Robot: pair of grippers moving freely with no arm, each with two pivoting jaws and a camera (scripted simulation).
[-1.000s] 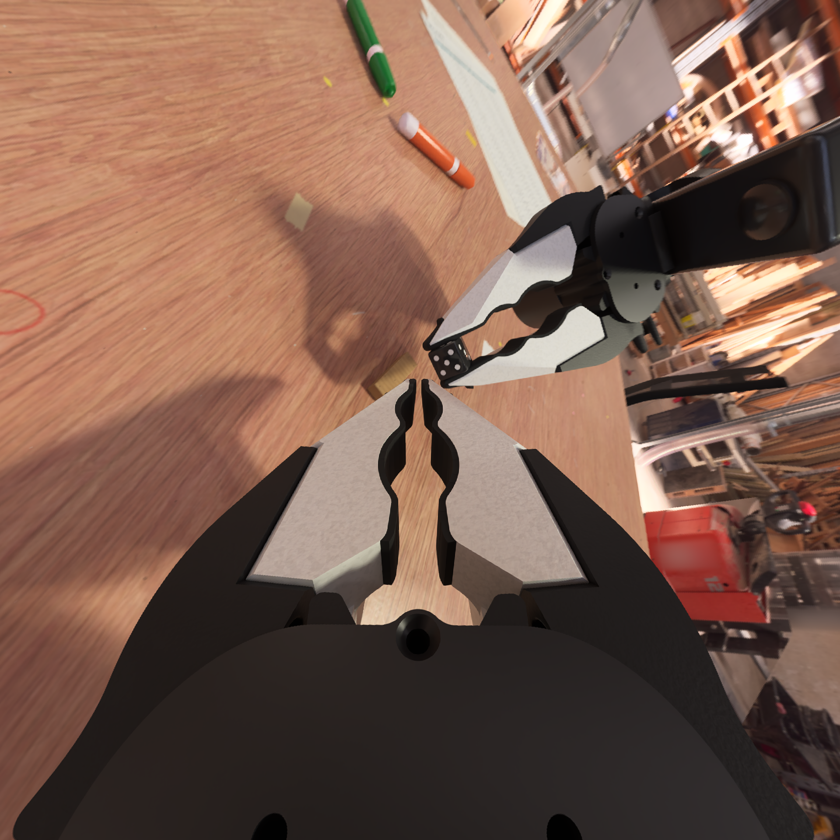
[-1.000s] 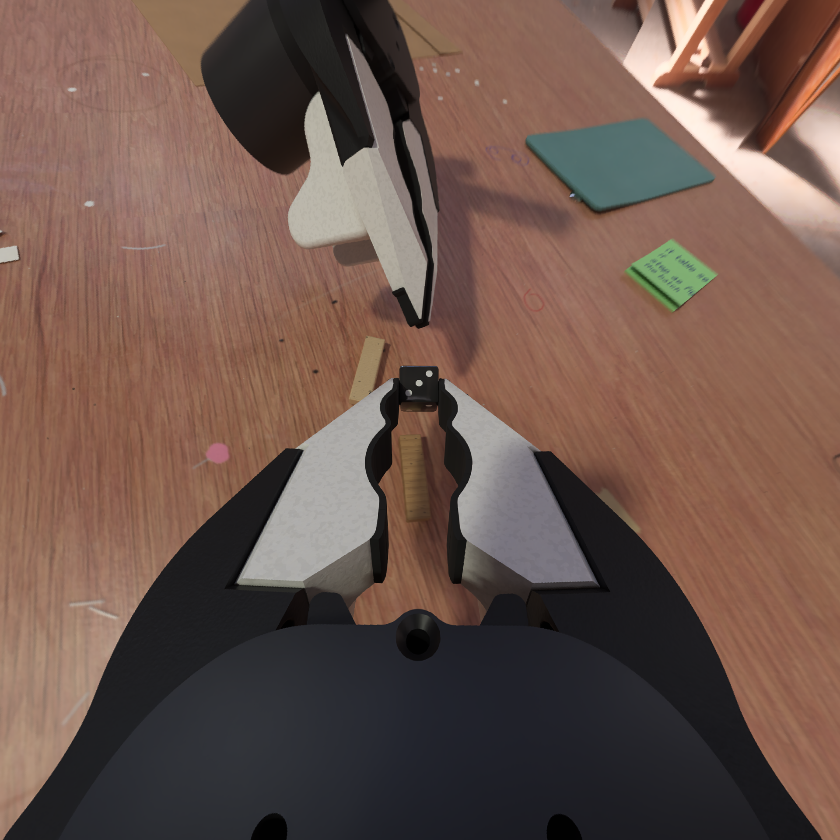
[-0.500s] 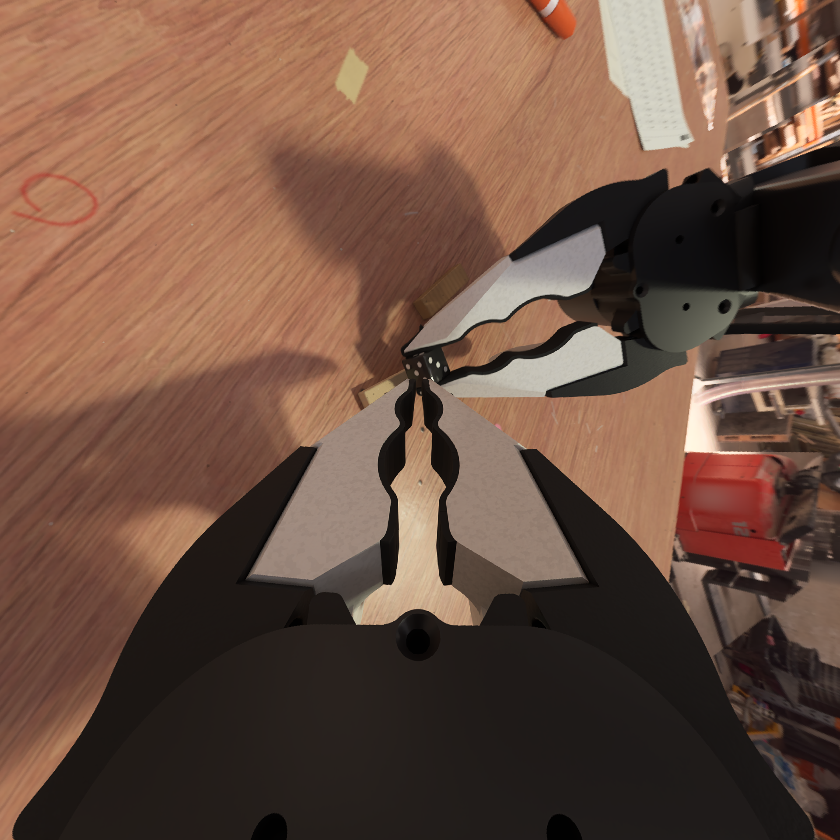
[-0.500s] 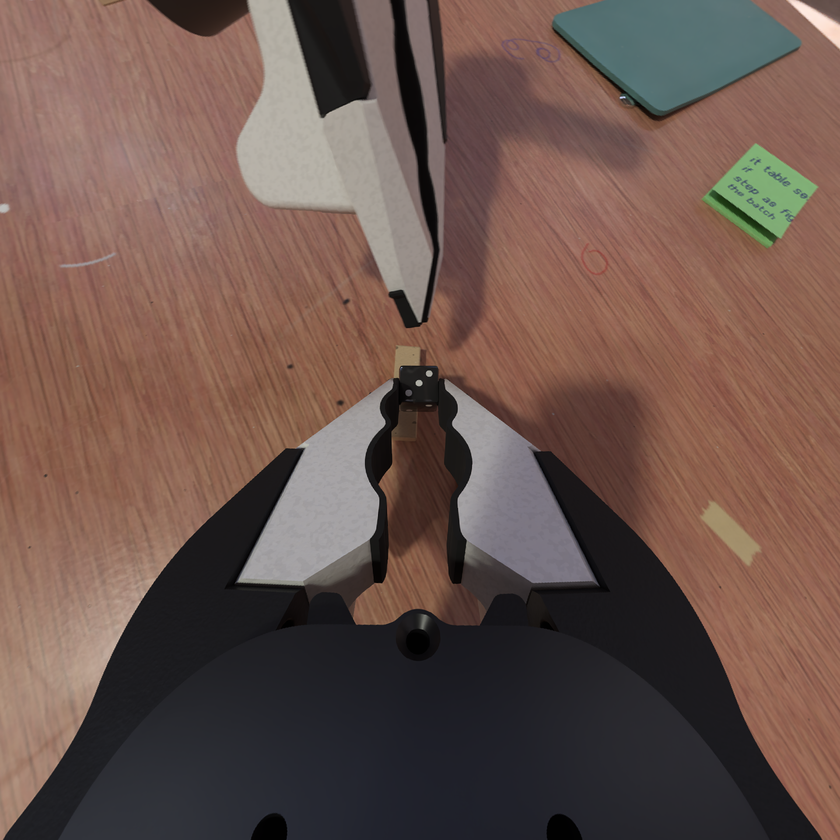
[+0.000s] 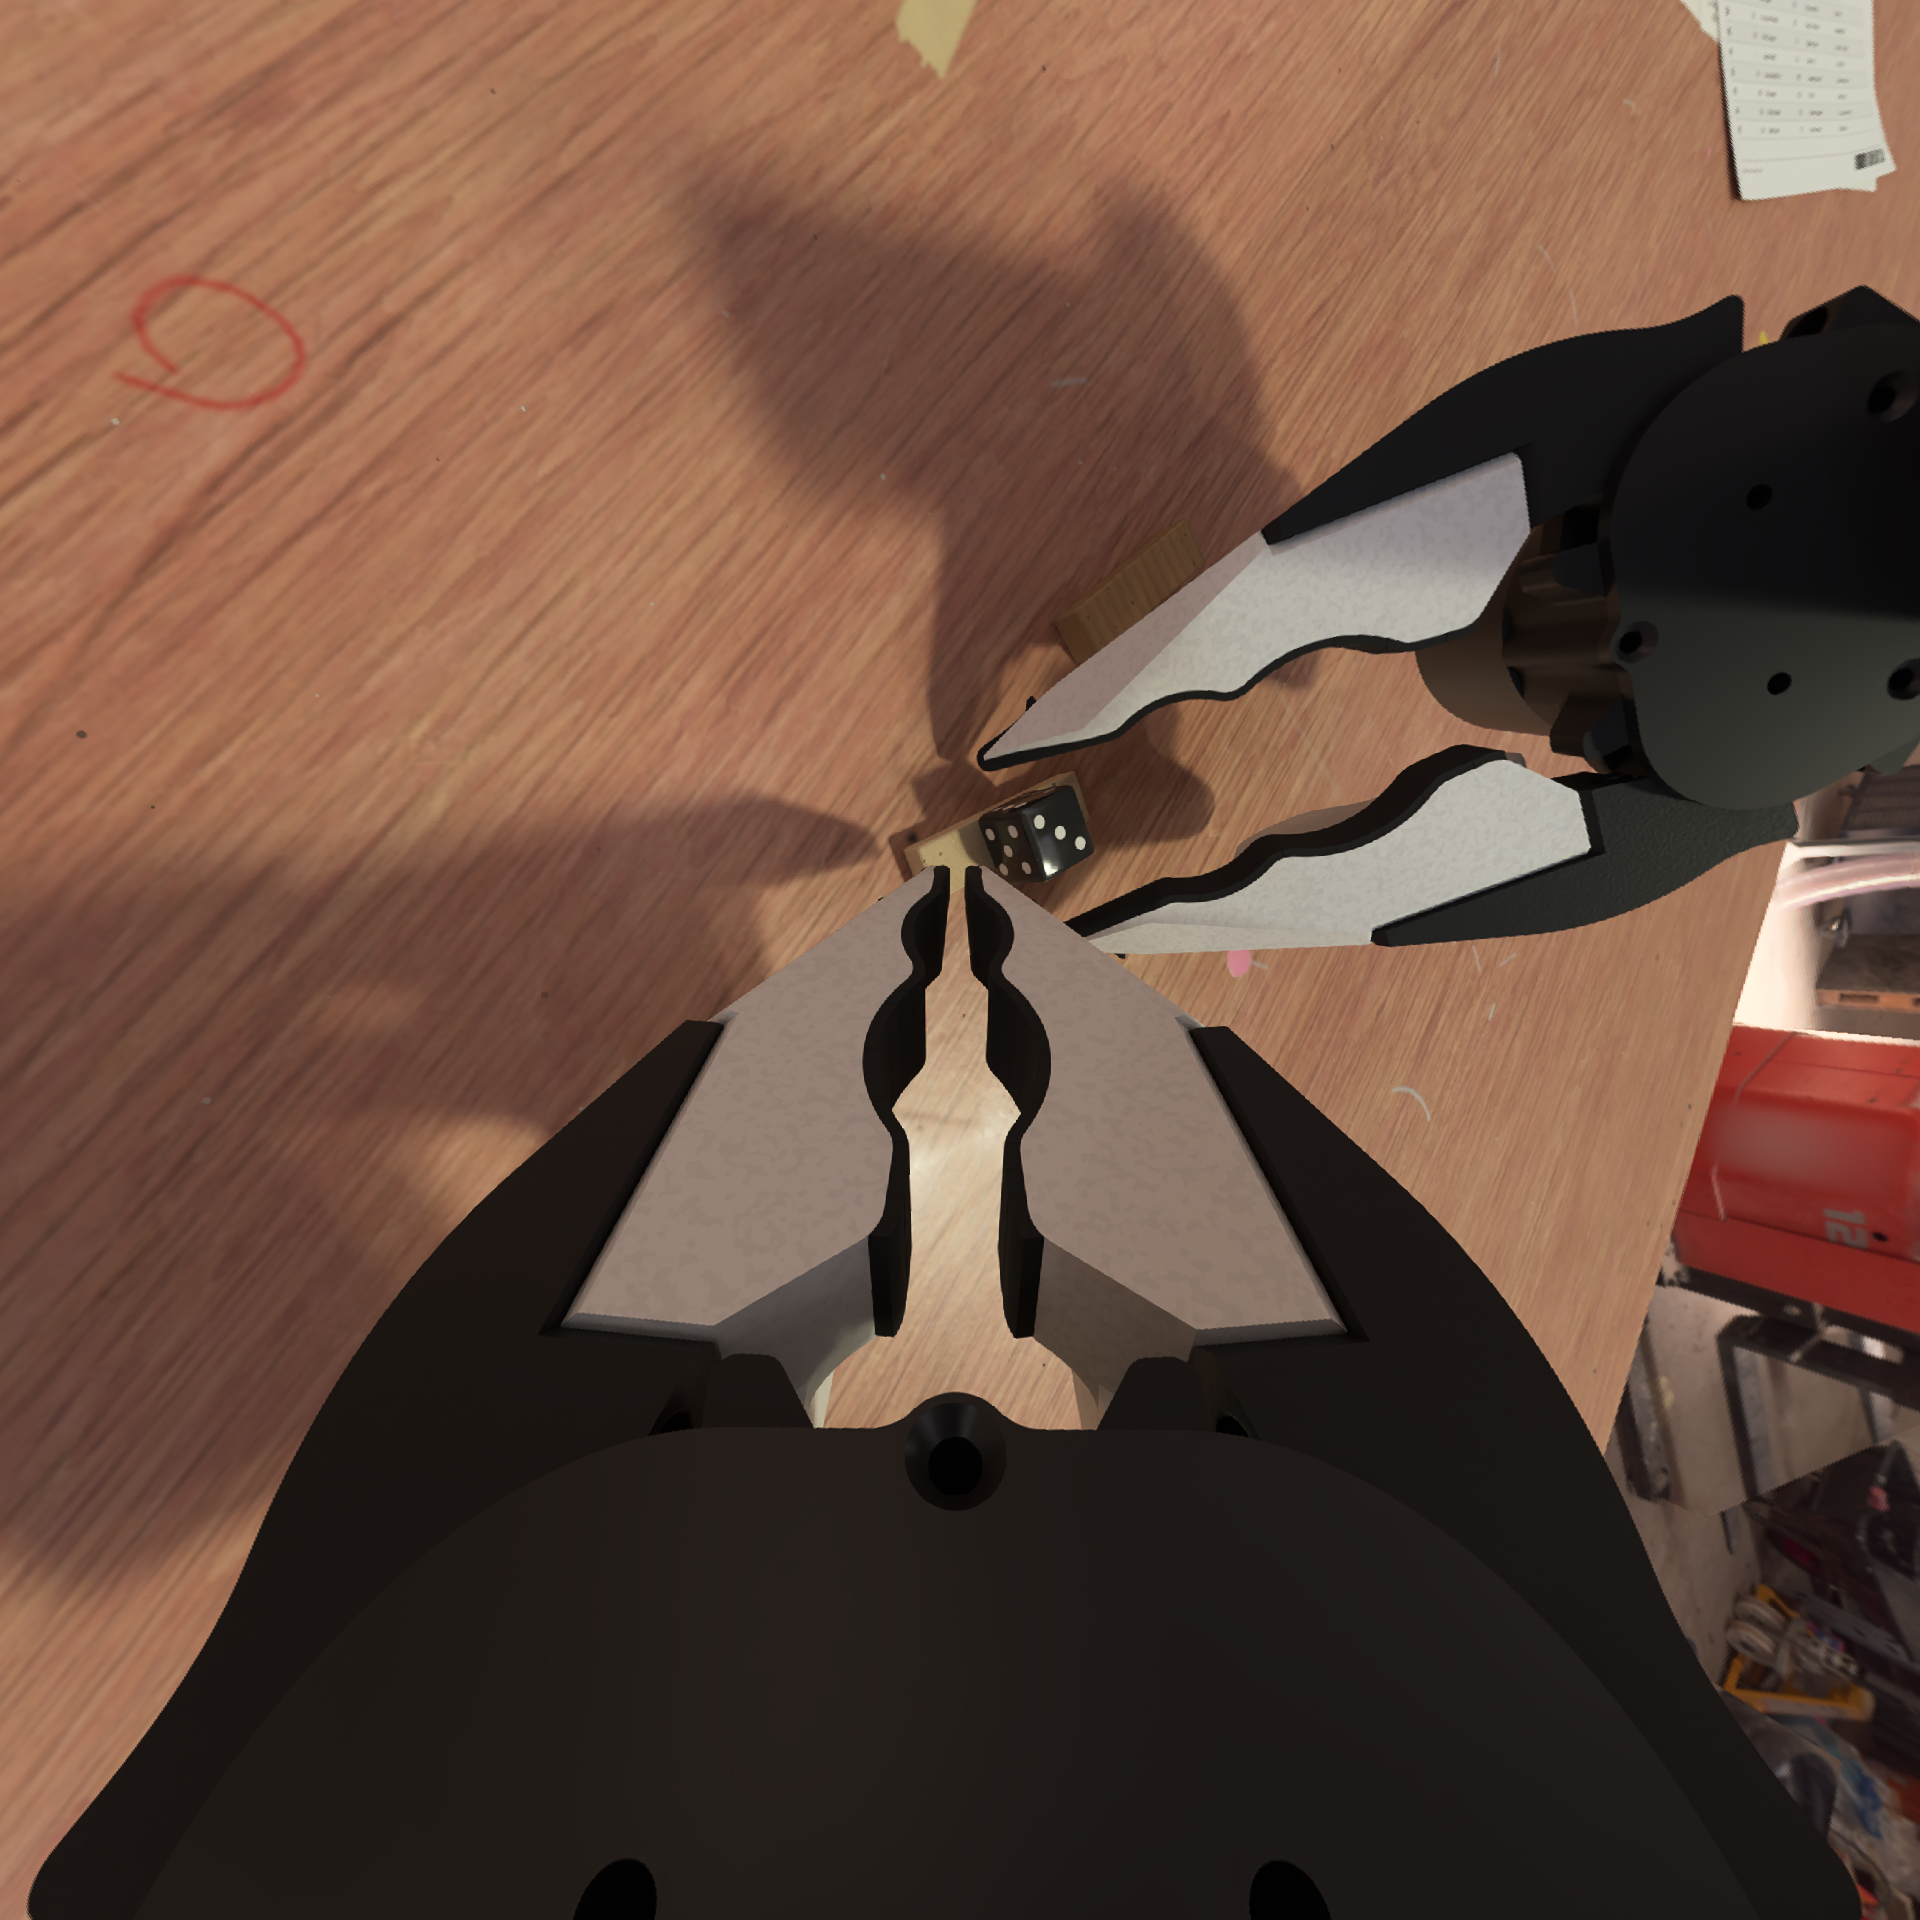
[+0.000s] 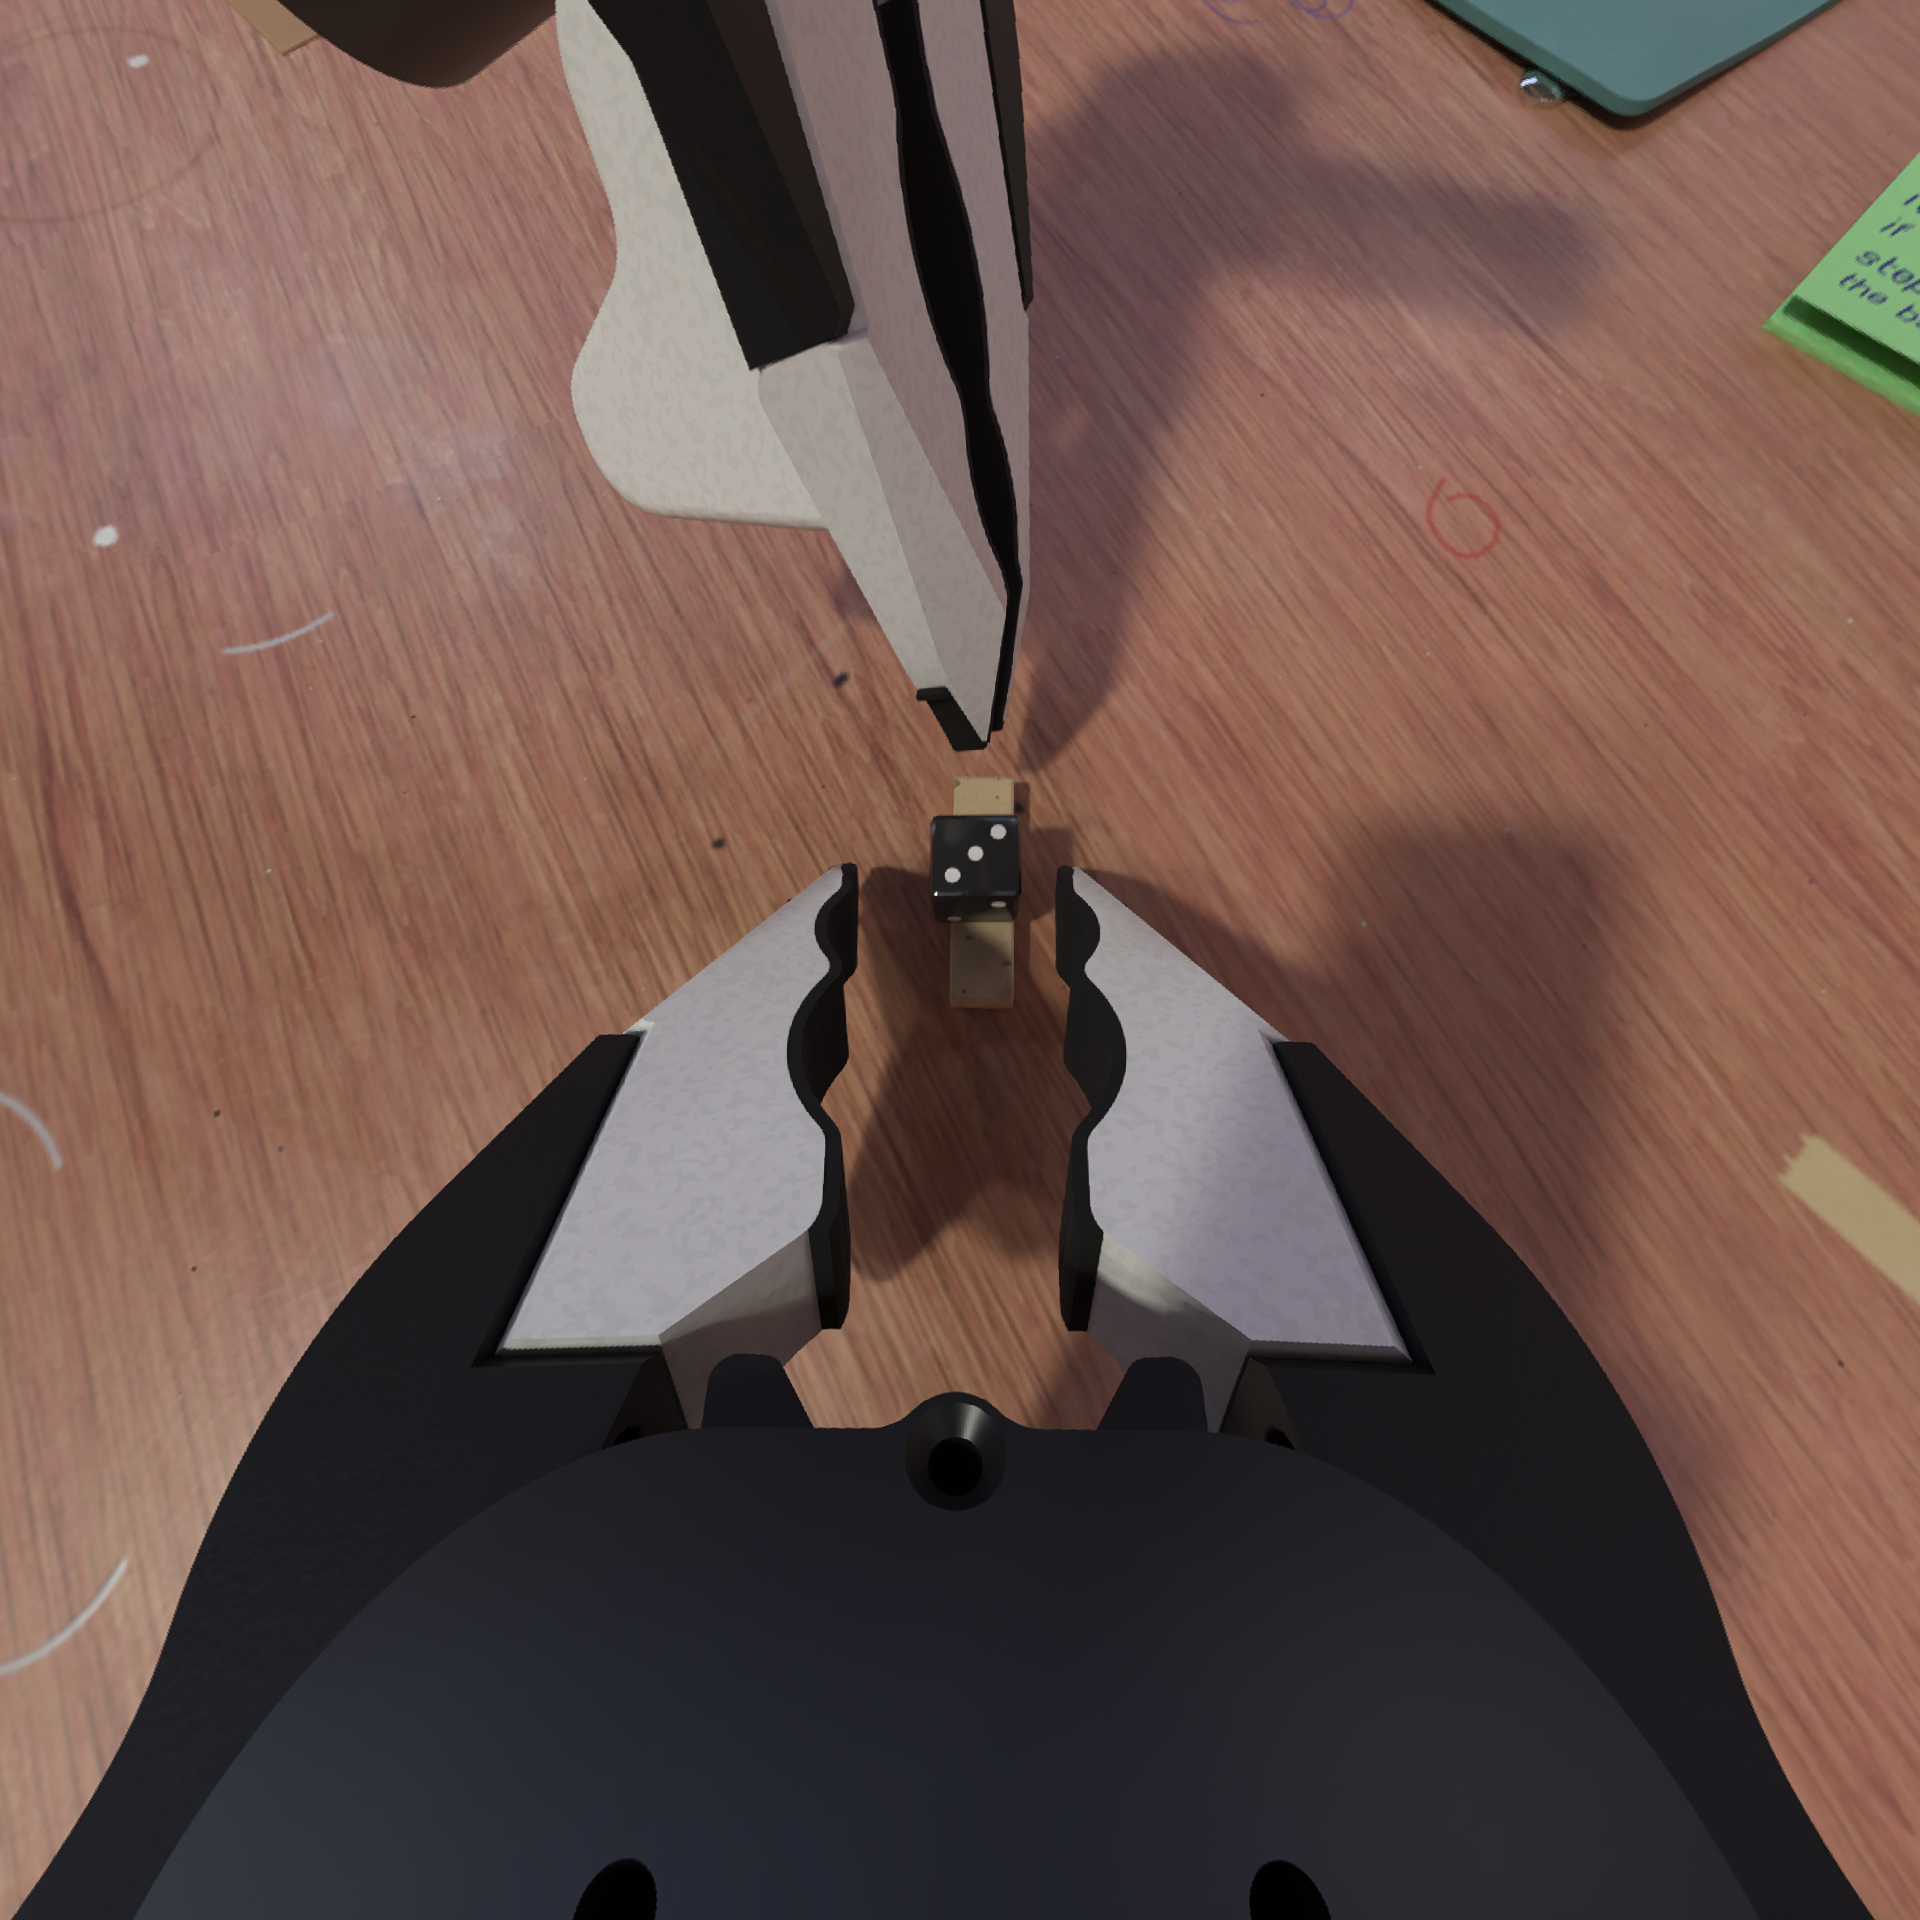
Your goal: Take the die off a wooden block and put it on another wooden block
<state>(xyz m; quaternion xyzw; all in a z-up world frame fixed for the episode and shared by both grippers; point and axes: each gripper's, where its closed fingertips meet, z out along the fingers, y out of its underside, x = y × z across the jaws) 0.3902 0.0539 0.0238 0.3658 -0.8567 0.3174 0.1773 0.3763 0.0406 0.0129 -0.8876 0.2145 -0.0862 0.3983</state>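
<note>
The black die [image 6: 975, 868] with white pips rests on a thin, pale wooden block [image 6: 982, 966] that lies flat on the table. My right gripper [image 6: 956, 883] is open, its fingers on either side of the die and clear of it. My left gripper [image 5: 956, 878] is shut and empty, its tips just above the block's [image 5: 935, 850] far end, next to the die [image 5: 1034, 840]. In the left wrist view a second wooden block [image 5: 1127, 597] lies just beyond, partly hidden behind a finger of the right gripper [image 5: 1039, 847]. The left gripper [image 6: 971, 727] points down from above in the right wrist view.
A green note [image 6: 1860, 301] and a teal pad [image 6: 1621, 52] lie off to one side of the wooden table. Strips of tape [image 6: 1849, 1205] and a white printed sheet [image 5: 1797, 94] lie on it. The table edge [image 5: 1704, 1143] runs near a red box [image 5: 1818, 1174].
My right gripper has come down with the die, opened and let it go onto the wooden block. My left gripper has moved closer to that block and stays shut.
</note>
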